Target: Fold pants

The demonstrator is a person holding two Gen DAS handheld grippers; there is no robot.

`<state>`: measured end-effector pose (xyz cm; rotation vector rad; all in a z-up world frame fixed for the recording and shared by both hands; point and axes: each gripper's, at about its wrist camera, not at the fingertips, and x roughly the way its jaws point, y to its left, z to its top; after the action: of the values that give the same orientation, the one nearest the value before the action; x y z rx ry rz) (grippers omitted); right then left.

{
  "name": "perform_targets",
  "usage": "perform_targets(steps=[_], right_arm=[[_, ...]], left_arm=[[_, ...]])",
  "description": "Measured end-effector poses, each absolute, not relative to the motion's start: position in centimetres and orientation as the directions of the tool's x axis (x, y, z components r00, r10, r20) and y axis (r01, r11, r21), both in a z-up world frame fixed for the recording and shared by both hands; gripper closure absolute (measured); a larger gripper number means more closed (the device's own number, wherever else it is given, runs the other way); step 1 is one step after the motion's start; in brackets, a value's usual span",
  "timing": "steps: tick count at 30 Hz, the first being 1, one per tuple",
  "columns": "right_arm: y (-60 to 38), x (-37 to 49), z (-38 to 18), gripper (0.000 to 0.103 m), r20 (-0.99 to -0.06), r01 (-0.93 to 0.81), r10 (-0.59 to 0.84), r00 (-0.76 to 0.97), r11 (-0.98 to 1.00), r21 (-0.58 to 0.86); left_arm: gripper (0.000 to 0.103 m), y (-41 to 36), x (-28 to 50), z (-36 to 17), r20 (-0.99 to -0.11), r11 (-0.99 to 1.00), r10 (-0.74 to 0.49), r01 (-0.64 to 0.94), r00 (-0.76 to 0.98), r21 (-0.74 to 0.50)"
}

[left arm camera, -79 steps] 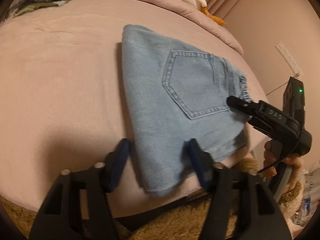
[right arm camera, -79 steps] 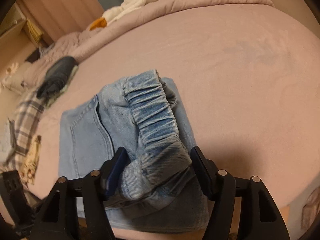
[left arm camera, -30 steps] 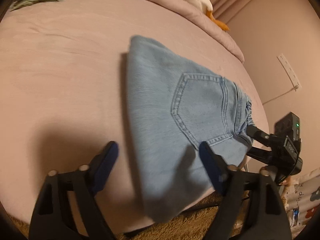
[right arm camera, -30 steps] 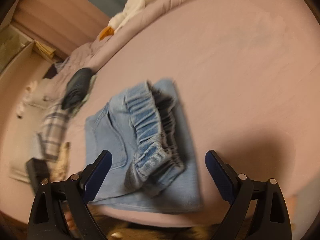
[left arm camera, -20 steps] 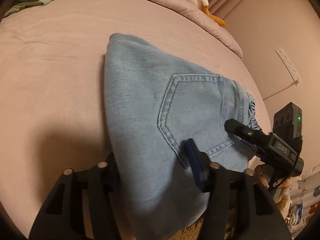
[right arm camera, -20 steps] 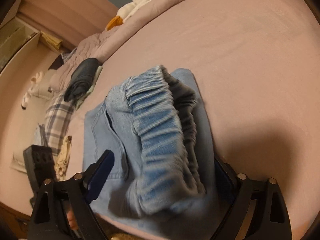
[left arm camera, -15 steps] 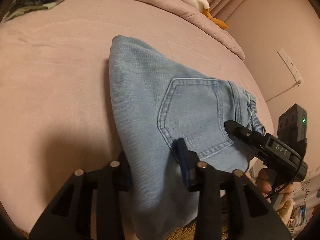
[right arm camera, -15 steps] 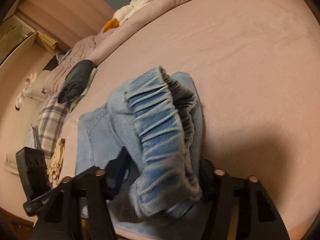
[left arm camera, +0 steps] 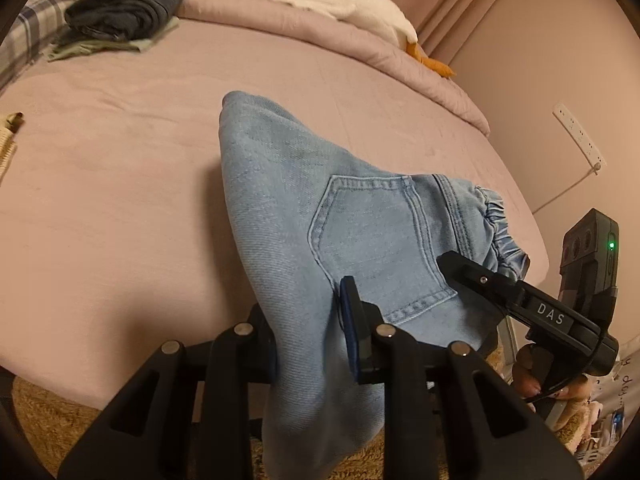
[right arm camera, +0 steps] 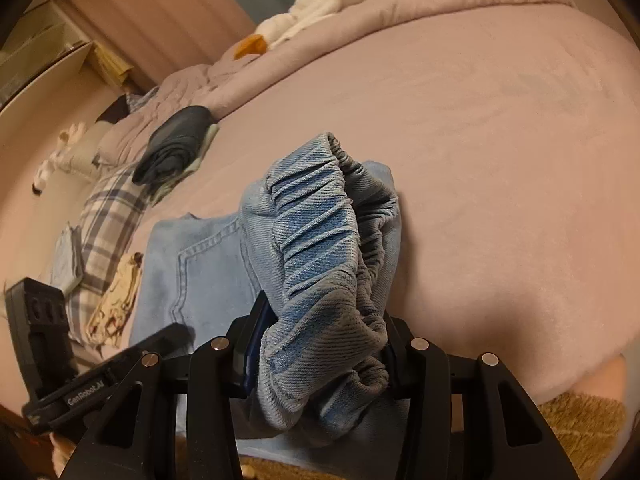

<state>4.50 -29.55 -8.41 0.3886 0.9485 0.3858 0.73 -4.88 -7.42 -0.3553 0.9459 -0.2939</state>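
Folded light-blue jeans (left arm camera: 304, 216) lie at the near edge of a pink bed (left arm camera: 120, 184), back pocket up. My left gripper (left arm camera: 308, 332) is shut on the jeans' near folded edge, and the cloth hangs down between its fingers. My right gripper (right arm camera: 320, 340) is shut on the elastic waistband end (right arm camera: 320, 248), which bunches up between its fingers. The right gripper also shows in the left wrist view (left arm camera: 520, 300) at the waistband side. The left gripper shows in the right wrist view (right arm camera: 100, 376) at lower left.
A rolled dark garment (left arm camera: 124, 8) on green cloth lies at the bed's far left. A white goose plush (left arm camera: 332, 0) lies on the rolled quilt at the back. Plaid cloth (right arm camera: 108, 216) lies left. A wall with a power strip (left arm camera: 578, 140) stands right. Tan rug (right arm camera: 580, 428) lies below the bed edge.
Both grippers went from open around the jeans to shut on them. The left closed on the near folded edge, the right on the waistband. The held edges are now lifted slightly.
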Motion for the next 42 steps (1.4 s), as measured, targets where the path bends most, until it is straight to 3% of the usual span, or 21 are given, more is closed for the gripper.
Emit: perform_targets(steps=[23,42], right_arm=[[-25.5,9.6,-1.2,0.055,-0.645,-0.273,0.470,0.602,0.881,0.386],[-25.0,10.6,-3.5,0.055,-0.686,-0.202,0.454,0.569,0.886,0.418]], left_arm=[[0.078,-1.8,5.3,-0.3,-0.645,0.951,-0.260,0.075,0.719,-0.299],[0.078,-1.6,7.2,-2.5,-0.697,0.950,-0.271,0.066,0.664,-0.306]])
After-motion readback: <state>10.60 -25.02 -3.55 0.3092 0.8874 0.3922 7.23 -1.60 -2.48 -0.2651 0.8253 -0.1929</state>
